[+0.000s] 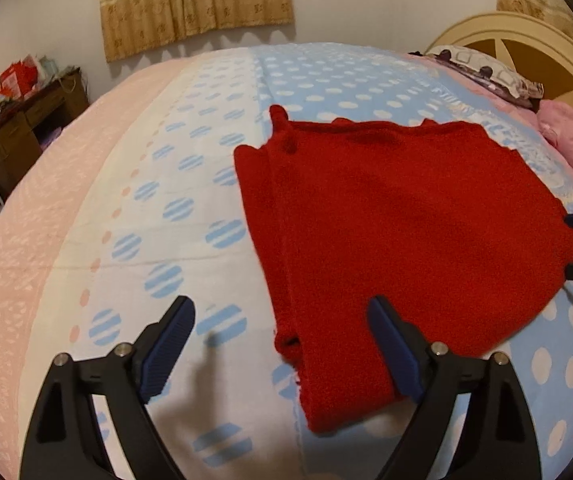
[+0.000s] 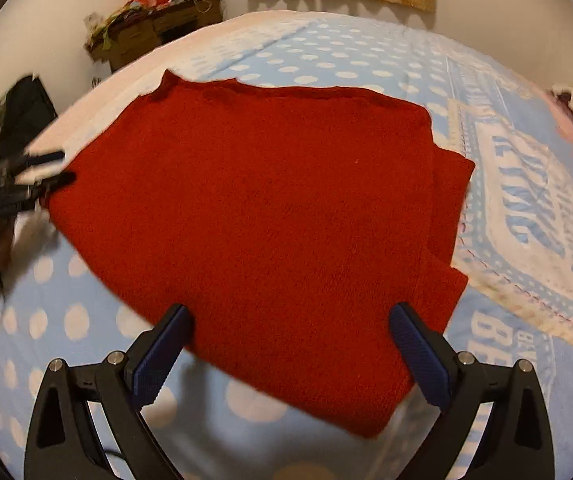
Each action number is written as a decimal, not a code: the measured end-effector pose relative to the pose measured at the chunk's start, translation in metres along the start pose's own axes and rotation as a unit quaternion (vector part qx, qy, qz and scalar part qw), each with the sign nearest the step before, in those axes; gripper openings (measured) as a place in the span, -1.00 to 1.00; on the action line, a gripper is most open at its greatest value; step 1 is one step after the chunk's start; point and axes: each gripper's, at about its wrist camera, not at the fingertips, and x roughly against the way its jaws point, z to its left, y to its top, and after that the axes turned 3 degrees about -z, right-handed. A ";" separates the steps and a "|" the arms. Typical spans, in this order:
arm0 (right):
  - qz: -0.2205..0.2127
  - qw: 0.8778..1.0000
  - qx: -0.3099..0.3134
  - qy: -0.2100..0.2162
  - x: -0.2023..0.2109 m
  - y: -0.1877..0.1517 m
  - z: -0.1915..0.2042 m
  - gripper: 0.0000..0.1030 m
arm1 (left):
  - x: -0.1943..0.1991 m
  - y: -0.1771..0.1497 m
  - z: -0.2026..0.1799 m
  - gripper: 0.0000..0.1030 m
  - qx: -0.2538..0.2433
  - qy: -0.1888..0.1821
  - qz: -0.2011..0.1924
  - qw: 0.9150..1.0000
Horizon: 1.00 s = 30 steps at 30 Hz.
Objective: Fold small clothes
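Red garment (image 1: 402, 240) lying flat on the bed (image 1: 206, 120), folded, extra layers peeking out along one side. Left gripper (image 1: 282, 344) with fingers spread wide, released, one blue pad over bare bedspread, the other overlapping the garment's near corner; contact hard to judge. Right gripper (image 2: 290, 348) likewise spread apart, gripping nothing, garment's near edge between the fingers. In the right wrist view, left gripper smeared by blur at frame edge. Cluttered desk (image 2: 158, 28) partly cut off behind
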 end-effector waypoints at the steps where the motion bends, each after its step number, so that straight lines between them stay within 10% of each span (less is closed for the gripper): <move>1: -0.004 1.000 0.001 -0.007 0.006 0.003 0.001 0.94 | 0.004 0.001 0.001 0.76 0.004 0.000 -0.005 1.000; 6: -0.065 0.998 -0.018 0.016 0.034 0.023 0.010 0.94 | 0.004 0.002 0.008 0.77 0.020 0.008 -0.011 1.000; 18: -0.023 0.999 -0.041 -0.004 -0.002 0.005 0.006 0.94 | -0.017 -0.007 0.020 1.00 0.052 -0.009 0.020 0.998; 30: -0.038 0.999 0.011 0.010 -0.032 0.087 0.089 0.94 | -0.020 -0.010 0.026 1.00 0.073 -0.029 0.021 0.997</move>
